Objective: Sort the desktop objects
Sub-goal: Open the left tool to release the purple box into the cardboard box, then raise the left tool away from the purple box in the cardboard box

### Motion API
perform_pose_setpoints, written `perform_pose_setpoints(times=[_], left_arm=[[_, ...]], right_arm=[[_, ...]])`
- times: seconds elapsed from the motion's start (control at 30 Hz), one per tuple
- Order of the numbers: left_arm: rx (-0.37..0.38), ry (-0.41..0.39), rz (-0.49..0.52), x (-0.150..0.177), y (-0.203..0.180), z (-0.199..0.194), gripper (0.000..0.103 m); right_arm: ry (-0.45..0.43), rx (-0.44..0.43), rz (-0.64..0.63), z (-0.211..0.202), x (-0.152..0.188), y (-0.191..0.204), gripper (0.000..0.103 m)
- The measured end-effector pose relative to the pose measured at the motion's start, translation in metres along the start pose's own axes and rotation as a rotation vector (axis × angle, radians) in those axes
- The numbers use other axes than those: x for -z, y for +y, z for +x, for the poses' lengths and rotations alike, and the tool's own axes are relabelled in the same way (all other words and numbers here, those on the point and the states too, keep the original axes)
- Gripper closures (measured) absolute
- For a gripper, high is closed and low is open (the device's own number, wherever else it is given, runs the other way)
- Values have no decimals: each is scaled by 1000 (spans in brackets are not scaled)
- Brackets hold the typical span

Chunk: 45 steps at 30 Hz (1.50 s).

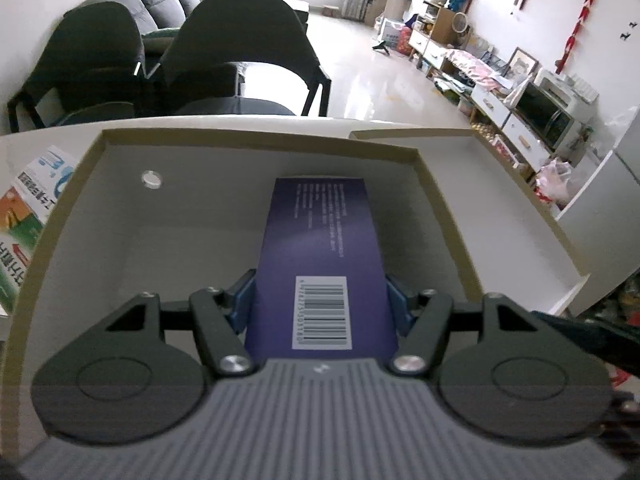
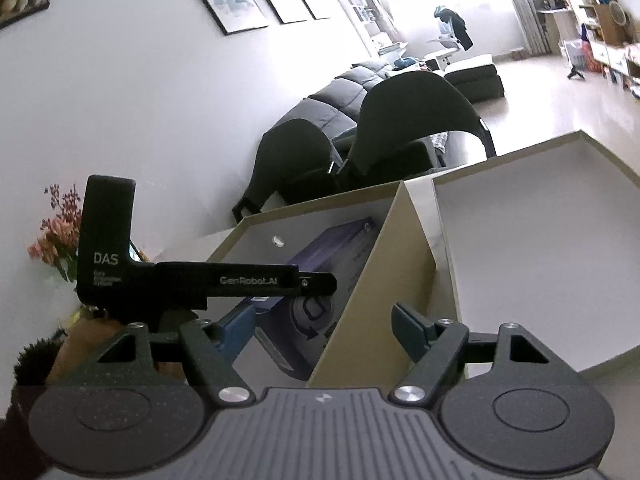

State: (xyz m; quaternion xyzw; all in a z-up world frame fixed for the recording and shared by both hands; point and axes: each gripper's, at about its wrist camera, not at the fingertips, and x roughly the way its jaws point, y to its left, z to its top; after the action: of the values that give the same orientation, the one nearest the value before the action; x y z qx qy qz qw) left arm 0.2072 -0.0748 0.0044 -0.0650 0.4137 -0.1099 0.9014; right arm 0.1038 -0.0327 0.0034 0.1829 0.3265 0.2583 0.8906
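Note:
A long purple box with a barcode label lies lengthwise inside an open tan cardboard tray with a white floor. My left gripper is shut on the near end of that box, one blue pad on each long side. In the right wrist view the same purple box shows in the tray, partly hidden behind the left gripper's black body. My right gripper stands open at the tray's near right corner, with the tan wall between its spread fingers and not touching them.
A small white round disc lies on the tray floor at the back left. A second open tray sits just right of the first. Printed cartons lie on the table at left. Two dark chairs stand behind the table.

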Motion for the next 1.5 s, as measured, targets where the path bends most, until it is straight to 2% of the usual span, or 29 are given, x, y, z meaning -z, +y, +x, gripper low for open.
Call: perform_pose_setpoints(times=[0.2, 0.37, 0.4, 0.57, 0.83, 1.03, 1.2, 1.37, 1.5], left_arm=[[70, 18, -23, 1, -2, 3, 39], [168, 63, -73, 2, 2, 9, 35], [172, 62, -72, 2, 1, 9, 35], [191, 57, -56, 2, 1, 5, 18], [149, 43, 40, 3, 10, -18, 9], [145, 27, 138, 5, 14, -33, 9], [142, 29, 257, 13, 13, -39, 10], [145, 41, 357, 24, 9, -41, 21], [139, 61, 389, 26, 8, -35, 30]], right_arm=[[-2, -12, 14, -2, 2, -2, 25], [-4, -21, 25, -4, 4, -3, 25], [-5, -23, 27, -5, 5, -4, 25], [-6, -31, 37, -8, 7, -4, 25], [2, -27, 35, -13, 10, 2, 24], [6, -29, 38, -14, 11, 6, 24], [-2, -31, 47, -16, 12, 9, 24], [2, -30, 59, -17, 14, 11, 24], [10, -30, 61, -14, 14, 12, 24]])
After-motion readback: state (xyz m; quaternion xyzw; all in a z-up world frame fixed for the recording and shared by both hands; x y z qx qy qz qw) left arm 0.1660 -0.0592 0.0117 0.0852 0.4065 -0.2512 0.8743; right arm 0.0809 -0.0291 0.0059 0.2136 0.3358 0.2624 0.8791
